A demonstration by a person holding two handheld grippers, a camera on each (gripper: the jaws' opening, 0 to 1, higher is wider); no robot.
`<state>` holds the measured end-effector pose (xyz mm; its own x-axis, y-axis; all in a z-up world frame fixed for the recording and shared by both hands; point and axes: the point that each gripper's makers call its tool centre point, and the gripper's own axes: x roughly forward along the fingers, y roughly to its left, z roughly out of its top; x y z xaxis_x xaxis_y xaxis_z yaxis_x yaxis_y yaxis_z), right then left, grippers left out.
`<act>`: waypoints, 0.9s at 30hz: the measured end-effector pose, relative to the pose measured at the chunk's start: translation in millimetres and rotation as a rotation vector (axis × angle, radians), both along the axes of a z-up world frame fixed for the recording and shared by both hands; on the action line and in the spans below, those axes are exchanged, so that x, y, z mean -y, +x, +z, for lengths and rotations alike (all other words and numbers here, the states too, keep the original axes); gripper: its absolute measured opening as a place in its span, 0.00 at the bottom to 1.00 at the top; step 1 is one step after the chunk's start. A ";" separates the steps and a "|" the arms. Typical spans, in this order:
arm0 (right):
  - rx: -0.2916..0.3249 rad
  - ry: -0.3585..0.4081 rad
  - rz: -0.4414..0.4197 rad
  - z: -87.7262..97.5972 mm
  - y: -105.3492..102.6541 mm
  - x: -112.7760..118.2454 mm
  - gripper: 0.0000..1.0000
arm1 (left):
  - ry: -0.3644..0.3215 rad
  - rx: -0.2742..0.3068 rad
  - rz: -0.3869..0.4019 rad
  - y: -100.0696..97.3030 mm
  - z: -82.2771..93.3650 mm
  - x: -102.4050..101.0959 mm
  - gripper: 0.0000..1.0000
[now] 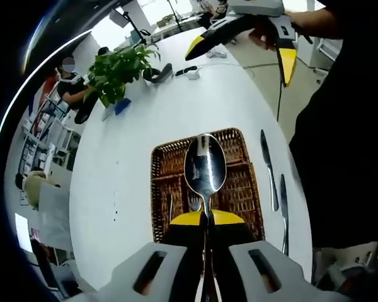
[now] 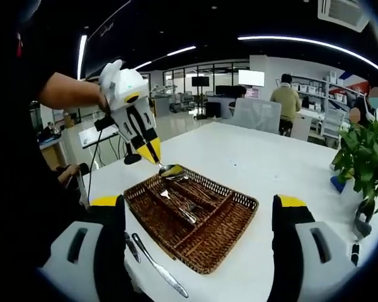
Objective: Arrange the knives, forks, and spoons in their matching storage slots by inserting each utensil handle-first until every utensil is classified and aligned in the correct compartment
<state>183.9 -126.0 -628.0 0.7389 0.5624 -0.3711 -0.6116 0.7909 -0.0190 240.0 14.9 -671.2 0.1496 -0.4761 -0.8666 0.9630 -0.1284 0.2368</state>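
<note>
My left gripper (image 1: 206,220) is shut on a silver spoon (image 1: 205,167), bowl pointing away, held above the brown wicker tray (image 1: 156,189). In the right gripper view the left gripper (image 2: 145,148) holds the spoon (image 2: 170,170) bowl-down over the tray's (image 2: 239,229) far-left end. Some cutlery (image 2: 183,211) lies in the tray's slots. Two knives (image 1: 268,170) (image 1: 283,207) lie on the white table beside the tray, and appear as knives (image 2: 157,267) near my right gripper (image 2: 198,204), which is wide open and holds nothing. The right gripper (image 1: 242,56) hovers beyond the tray.
A potted green plant (image 1: 116,72) (image 2: 362,157) stands on the table past the tray, with small dark items (image 1: 186,70) near it. A person in black (image 1: 340,126) stands at the table's edge by the knives. Other people sit at desks behind.
</note>
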 end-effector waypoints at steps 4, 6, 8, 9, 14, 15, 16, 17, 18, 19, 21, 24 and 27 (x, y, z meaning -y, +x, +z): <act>0.002 0.002 -0.005 0.8 0.5 0.2 1.00 | 0.010 0.011 -0.004 5.8 -2.8 -1.7 0.00; 0.003 0.003 -0.006 1.0 0.5 -1.1 1.00 | 0.012 0.013 -0.002 9.6 -3.4 -2.5 0.00; 0.003 0.005 -0.007 1.1 0.3 -2.5 1.00 | 0.014 0.011 0.002 12.9 -4.6 -2.9 0.00; 0.004 0.004 -0.007 1.1 0.2 -3.0 1.00 | 0.011 0.006 0.006 14.9 -5.5 -2.9 0.00; 0.004 -0.003 -0.005 0.5 -1.8 -5.2 1.00 | 0.008 -0.002 0.019 25.6 -9.3 -2.3 0.00; 0.004 -0.001 -0.004 1.1 -2.8 -5.8 1.00 | 0.009 -0.003 0.026 29.3 -10.2 -2.4 0.00; 0.003 0.000 -0.005 1.6 -3.3 -6.0 1.00 | 0.009 -0.005 0.030 32.2 -11.0 -2.6 0.00; 0.002 0.000 -0.007 2.1 -4.0 -6.0 1.00 | 0.010 -0.005 0.033 35.4 -11.2 -2.4 0.00; 0.001 -0.001 -0.010 2.1 -4.4 -5.5 1.00 | 0.011 -0.004 0.039 37.4 -10.9 -2.2 0.00; 0.002 0.000 -0.016 2.5 -4.8 -4.3 1.00 | 0.012 -0.001 0.039 39.4 -10.1 -1.3 0.00; 0.002 0.001 -0.025 3.1 -5.5 -2.5 1.00 | 0.008 -0.002 0.042 42.0 -8.7 0.1 0.00; -0.001 0.008 -0.039 2.6 -6.3 0.0 1.00 | 0.006 0.000 0.046 48.0 -8.2 1.4 0.00; -0.013 0.021 -0.044 1.7 -9.3 -1.8 1.00 | 0.008 0.010 0.054 59.3 -6.3 0.8 0.00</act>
<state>174.6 -124.2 -626.3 0.7580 0.5374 -0.3696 -0.5765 0.8171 0.0056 299.3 14.1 -677.5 0.1831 -0.4605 -0.8686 0.9663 -0.0785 0.2453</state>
